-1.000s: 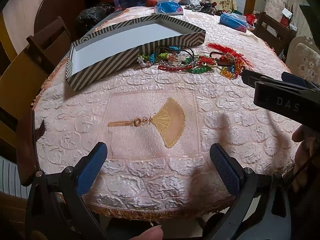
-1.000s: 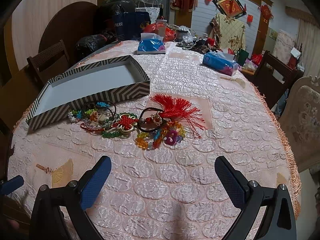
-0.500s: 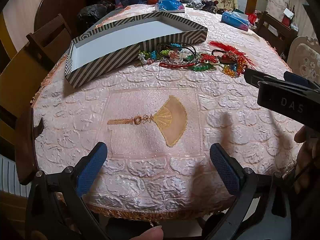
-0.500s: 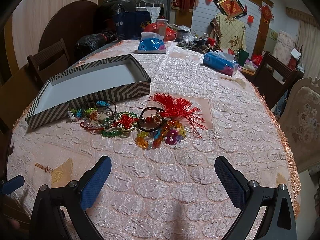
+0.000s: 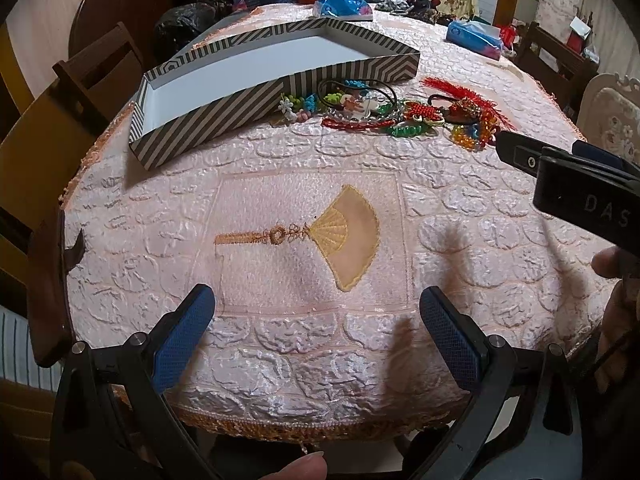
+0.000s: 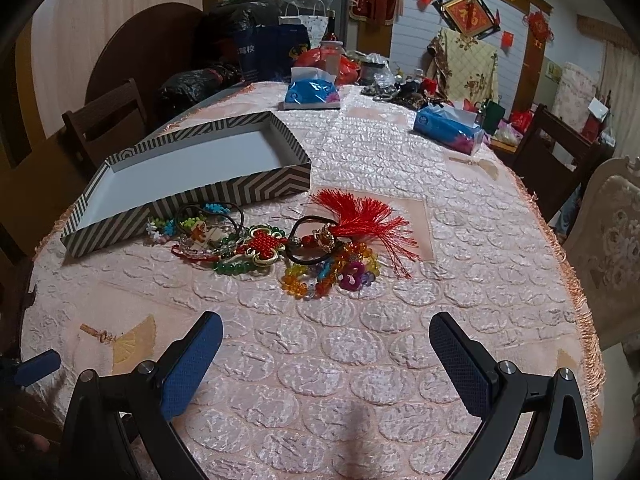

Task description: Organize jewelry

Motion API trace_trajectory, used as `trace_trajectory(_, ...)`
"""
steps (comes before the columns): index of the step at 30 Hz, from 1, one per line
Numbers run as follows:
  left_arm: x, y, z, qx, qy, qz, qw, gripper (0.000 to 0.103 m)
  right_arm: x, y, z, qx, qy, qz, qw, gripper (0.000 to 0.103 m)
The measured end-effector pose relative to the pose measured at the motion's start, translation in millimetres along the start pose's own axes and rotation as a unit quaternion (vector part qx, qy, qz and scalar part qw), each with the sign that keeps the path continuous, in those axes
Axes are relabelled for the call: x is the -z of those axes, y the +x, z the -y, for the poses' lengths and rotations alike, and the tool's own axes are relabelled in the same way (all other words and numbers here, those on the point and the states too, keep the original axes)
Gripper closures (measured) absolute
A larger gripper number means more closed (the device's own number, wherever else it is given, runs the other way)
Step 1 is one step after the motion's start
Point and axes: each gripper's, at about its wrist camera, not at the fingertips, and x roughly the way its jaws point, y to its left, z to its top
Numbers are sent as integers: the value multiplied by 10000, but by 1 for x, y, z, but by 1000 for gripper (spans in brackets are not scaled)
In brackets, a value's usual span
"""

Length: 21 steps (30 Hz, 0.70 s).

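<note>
over the last second your left claw (image 5: 316, 336) has crept a little forward over the tabletop (image 5: 460, 216), so the striped box (image 5: 248, 60) and the jewelry pile (image 5: 396, 110) sit slightly nearer ahead of it; your right claw (image 6: 326, 356) has barely shifted. both claws hang released, jaws spread wide, grasping nothing. the pile still lies untouched, well ahead of the right claw and a bit left of its centre line, pressed up against the near wall of the box, whose inside shows bare. so, as i judge it, the sorting has not begun; you are only closing in, and the red tassel (image 6: 364, 216) and colored beads (image 6: 332, 272) lie nearest your right claw for a first pick.
</note>
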Motion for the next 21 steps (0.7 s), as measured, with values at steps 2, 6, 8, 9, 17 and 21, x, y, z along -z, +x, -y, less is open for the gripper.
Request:
trace_trajectory(2,-1,1,-1,-9,-6,8,10000,0,0,2,2,-3,47,-46,10000,0)
trace_trajectory(6,-11,6,-12,85,-110,122,9998,0,1,1,2,33,41,-15,10000,1)
trace_trajectory(8,-22,13,-19,115,-114,196,9997,0,0,3,2,87,35,-41,9999,1)
trace_trajectory(9,-27,18,-21,111,-92,192,9997,0,0,4,4,115,62,-75,9999,1)
trace_trajectory(17,-63,58,-42,-32,-310,-134,9994,0,0,6,12,149,243,-124,9995,1)
trace_trajectory(21,-71,64,-46,19,-370,-155,9992,0,0,7,12,136,245,-135,9995,1)
